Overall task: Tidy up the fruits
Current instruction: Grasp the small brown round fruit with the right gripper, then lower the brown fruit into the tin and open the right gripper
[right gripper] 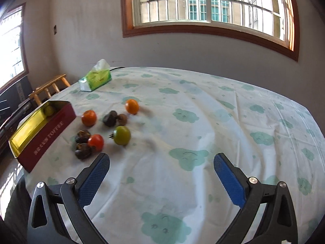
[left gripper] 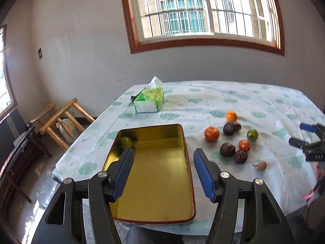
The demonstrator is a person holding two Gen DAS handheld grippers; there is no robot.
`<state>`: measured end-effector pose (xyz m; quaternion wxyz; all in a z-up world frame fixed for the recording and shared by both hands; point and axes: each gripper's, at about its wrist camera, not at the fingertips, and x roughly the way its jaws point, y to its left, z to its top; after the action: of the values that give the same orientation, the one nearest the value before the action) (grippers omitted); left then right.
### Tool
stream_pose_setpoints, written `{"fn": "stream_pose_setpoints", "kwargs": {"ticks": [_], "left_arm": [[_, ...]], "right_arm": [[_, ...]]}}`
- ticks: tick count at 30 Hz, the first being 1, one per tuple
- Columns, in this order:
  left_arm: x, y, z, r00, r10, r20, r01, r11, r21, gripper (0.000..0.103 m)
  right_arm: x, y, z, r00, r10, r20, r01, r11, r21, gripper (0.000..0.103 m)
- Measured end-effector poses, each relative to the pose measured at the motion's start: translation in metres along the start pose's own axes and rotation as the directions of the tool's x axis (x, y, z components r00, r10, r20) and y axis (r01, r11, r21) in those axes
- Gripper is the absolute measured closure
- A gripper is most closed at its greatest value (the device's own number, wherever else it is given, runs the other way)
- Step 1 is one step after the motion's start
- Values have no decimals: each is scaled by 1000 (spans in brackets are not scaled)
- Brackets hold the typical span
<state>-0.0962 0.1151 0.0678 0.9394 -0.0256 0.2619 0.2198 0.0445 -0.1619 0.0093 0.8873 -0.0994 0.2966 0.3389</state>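
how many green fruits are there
2. One green fruit lies in the far left corner of the gold tin; the other green fruit sits on the tablecloth, at the right of the loose pile.

Bright daylight pours through the barred window (left gripper: 205, 14), glaring on the floor (left gripper: 36, 205) (fisheye bends every edge); right-wrist fruits look slightly smeared.

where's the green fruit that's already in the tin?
In the left wrist view, the green fruit lies in the far left corner of the tin, just beyond the left gripper's left fingertip.
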Motion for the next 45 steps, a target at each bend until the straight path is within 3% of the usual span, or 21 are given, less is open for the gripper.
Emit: {"fn": "stream_pose_setpoints", "kwargs": {"ticks": [1, 2, 3, 5, 10, 13, 15, 17, 20, 23, 25, 29, 33, 38, 45], "left_arm": [[-10, 4, -12, 999, -8, 52, 11, 999, -47, 38], [-18, 6, -23, 996, -2, 84, 9, 997, -78, 32], [-23, 8, -35, 996, 15, 88, -6, 996, -93, 29], [-27, 11, -56, 996, 33, 79, -25, 995, -97, 23], [-29, 26, -110, 996, 90, 20, -87, 989, -123, 17], [-23, 32, -132, 992, 122, -19, -124, 987, -99, 17], [-16, 33, -143, 988, 146, -54, -149, 986, -69, 17], [-10, 36, -148, 987, 136, -84, -143, 986, -88, 17], [-9, 36, -153, 986, 140, -90, -148, 984, -96, 17], [-11, 33, -154, 987, 143, -70, -149, 986, -81, 17], [-12, 31, -153, 988, 146, -57, -150, 986, -71, 10], [-12, 31, -152, 990, 135, -50, -139, 988, -74, 6], [-10, 37, -154, 987, 144, -64, -150, 985, -91, 4], [-9, 40, -157, 983, 166, -74, -173, 981, -94, 3], [-10, 50, -160, 986, 149, -75, -158, 979, -131, 3]], "right_arm": [[1, 12, -3, 999, 36, -15, -36, 999, -12, 5], [4, 21, -5, 997, 62, -36, -63, 998, -20, 15], [8, 31, -8, 995, 85, -57, -87, 996, -31, 28], [18, 45, -12, 989, 112, -99, -118, 991, -56, 39], [38, 66, -15, 971, 159, -176, -176, 981, -83, 39], [51, 76, -17, 965, 142, -221, -171, 978, -116, 43], [61, 80, -18, 960, 123, -252, -160, 978, -132, 57], [70, 79, -19, 953, 108, -284, -148, 981, -125, 62], [70, 77, -16, 952, 98, -290, -136, 984, -114, 79], [57, 82, -1, 954, 159, -256, -183, 980, -72, 79], [49, 100, 16, 952, 200, -231, -226, 970, -94, 79], [48, 149, 55, 925, 316, -209, -350, 924, -152, 79], [77, 202, 84, 890, 387, -240, -437, 875, -210, 79], [130, 255, 94, 864, 365, -345, -461, 851, -252, 79], [178, 292, 101, 855, 312, -414, -442, 856, -269, 79]]}}
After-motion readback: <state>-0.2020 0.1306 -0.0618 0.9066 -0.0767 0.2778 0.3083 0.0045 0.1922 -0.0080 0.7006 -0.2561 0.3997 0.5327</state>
